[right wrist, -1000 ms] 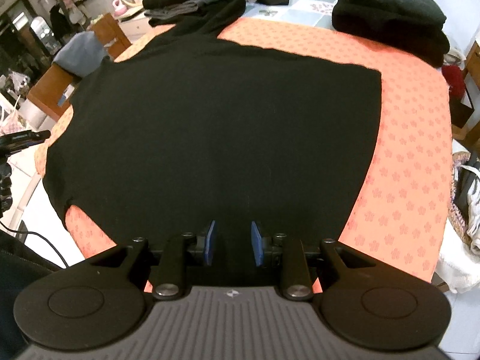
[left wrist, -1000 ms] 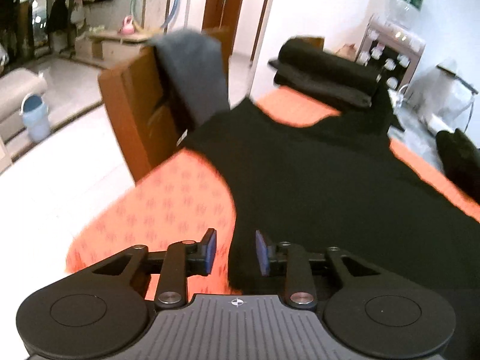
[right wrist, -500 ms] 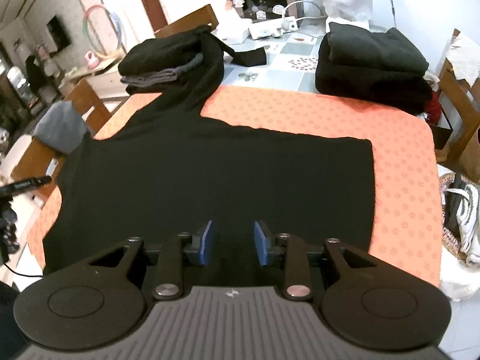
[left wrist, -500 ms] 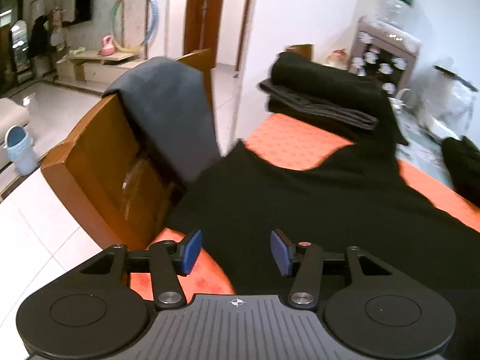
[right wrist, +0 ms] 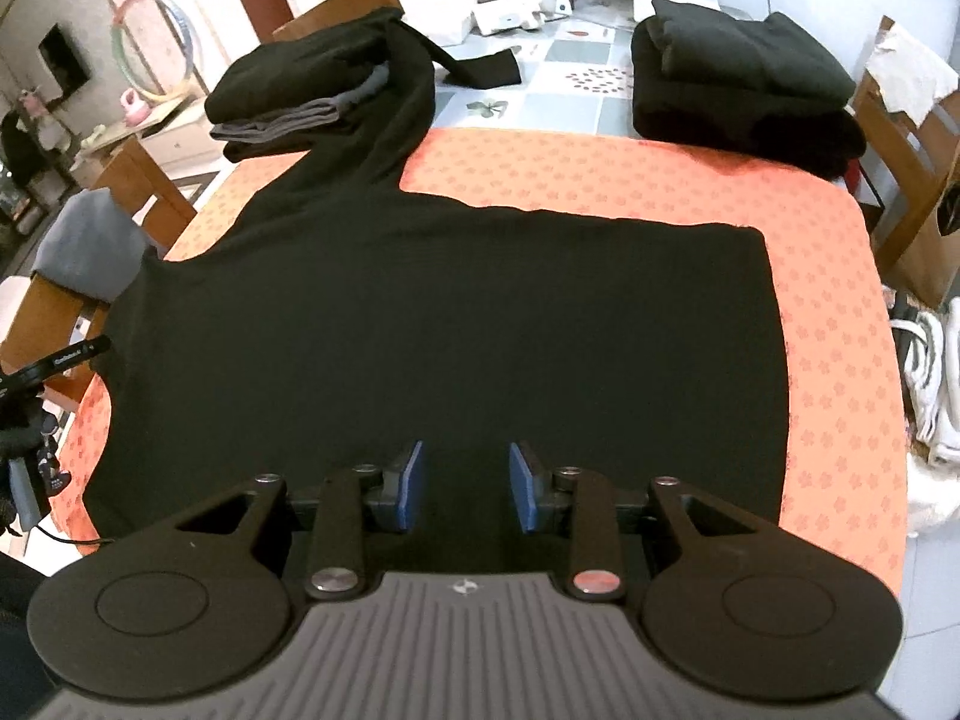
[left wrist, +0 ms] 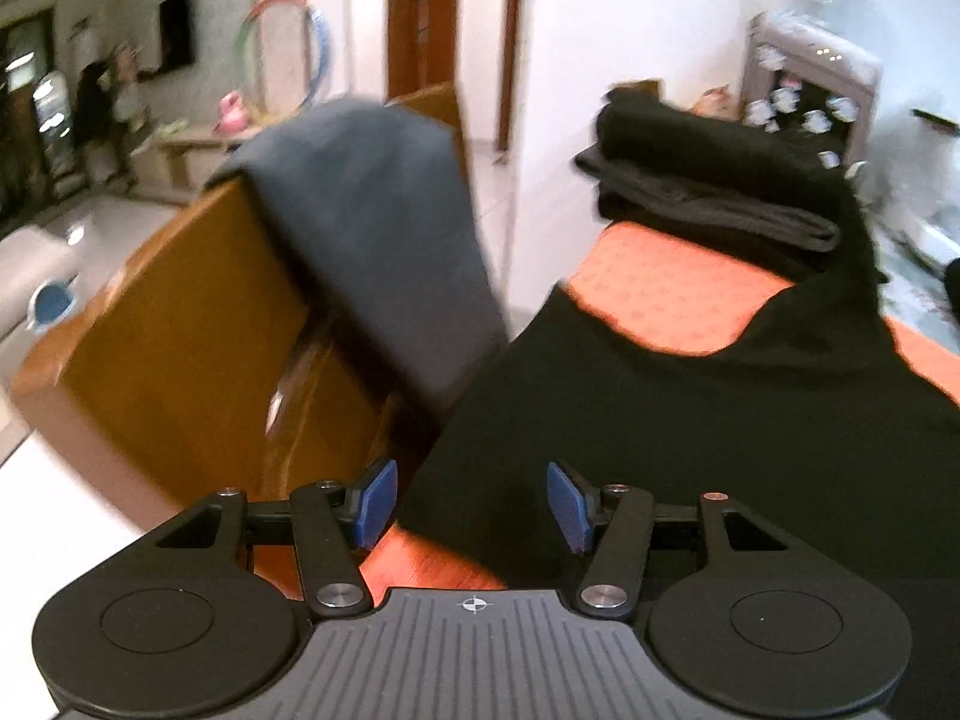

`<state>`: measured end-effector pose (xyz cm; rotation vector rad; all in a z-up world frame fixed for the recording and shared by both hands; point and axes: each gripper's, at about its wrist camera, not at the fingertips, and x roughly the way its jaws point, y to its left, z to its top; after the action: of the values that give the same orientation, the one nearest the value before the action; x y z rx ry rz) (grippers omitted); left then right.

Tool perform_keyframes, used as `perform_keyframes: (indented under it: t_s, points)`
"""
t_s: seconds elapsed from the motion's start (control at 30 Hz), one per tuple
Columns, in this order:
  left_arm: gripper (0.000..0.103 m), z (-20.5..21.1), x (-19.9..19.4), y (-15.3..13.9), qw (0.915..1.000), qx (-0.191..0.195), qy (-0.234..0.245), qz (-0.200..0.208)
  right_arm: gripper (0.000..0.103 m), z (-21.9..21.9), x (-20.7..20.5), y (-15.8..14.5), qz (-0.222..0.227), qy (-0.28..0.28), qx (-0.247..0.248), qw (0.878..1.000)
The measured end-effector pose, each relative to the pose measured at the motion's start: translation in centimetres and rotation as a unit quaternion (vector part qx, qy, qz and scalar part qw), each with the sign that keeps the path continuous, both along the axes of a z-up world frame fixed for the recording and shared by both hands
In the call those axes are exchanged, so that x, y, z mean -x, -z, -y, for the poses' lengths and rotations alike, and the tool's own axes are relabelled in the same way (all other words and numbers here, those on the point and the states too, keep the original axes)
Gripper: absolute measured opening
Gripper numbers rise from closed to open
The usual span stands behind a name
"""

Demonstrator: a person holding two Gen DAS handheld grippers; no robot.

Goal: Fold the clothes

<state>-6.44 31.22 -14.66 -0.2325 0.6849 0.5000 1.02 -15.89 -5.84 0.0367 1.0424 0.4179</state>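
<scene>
At the far left of the right wrist view, a wooden chair (right wrist: 36, 324) draped with a grey garment (right wrist: 90, 240) is seen beside the table; in the left wrist view it now fills the left half of the frame, where a second ago only its upper part was visible further off. The left gripper (left wrist: 473, 504) has been carried from the near edge of the orange tablecloth (left wrist: 672, 294) towards the corner next to the chair. Its jaws have just been opening and stand wide apart, with the edge of the black garment (left wrist: 720, 420) seen between the blue pads but not pressed by them.

The black garment (right wrist: 444, 324) is spread flat on the orange tablecloth (right wrist: 834, 324), one sleeve laid up over a folded stack (right wrist: 282, 96) at the far left corner. More of the table is taken in than before. The right gripper (right wrist: 465, 486) is held above the garment's near hem; its jaws have just been opening slightly and are apart, nothing clamped. A second folded black pile (right wrist: 744, 78) lies at the far right.
</scene>
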Motion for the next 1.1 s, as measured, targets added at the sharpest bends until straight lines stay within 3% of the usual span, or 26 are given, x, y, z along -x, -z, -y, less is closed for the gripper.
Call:
perform_keyframes:
  t_s: [0.27, 0.53, 0.63, 0.77, 0.9, 1.1]
  points:
    - [0.058, 1.0, -3.6, -2.1, 0.9952, 0.025, 0.091, 0.024, 0.036, -0.5, -4.3, -2.2, 0.029, 0.028, -0.016, 0.999]
    - [0.058, 3.5, -7.9, -1.3, 0.9891, 0.059, 0.134, 0.016, 0.042, -3.9, -16.7, -5.9, 0.085, -0.002, -0.053, 0.995]
    - [0.058, 4.3, -9.3, -1.0, 0.9886, 0.065, 0.135, 0.012, 0.045, -6.3, -22.5, -5.8, 0.104, -0.034, -0.03, 0.994]
    - [0.057, 5.2, -10.9, -0.8, 0.9885, 0.076, 0.131, 0.011, 0.045, -9.2, -30.4, -3.4, 0.105, -0.073, -0.01, 0.992]
    - [0.042, 6.2, -13.1, -0.6, 0.9868, 0.077, 0.142, 0.002, 0.048, -12.2, -36.9, 0.4, 0.097, -0.125, 0.018, 0.987]
    - [0.033, 6.6, -16.4, 0.0, 0.9831, 0.097, 0.155, -0.011, 0.049, -16.4, -42.7, 5.5, 0.1, -0.207, 0.071, 0.971]
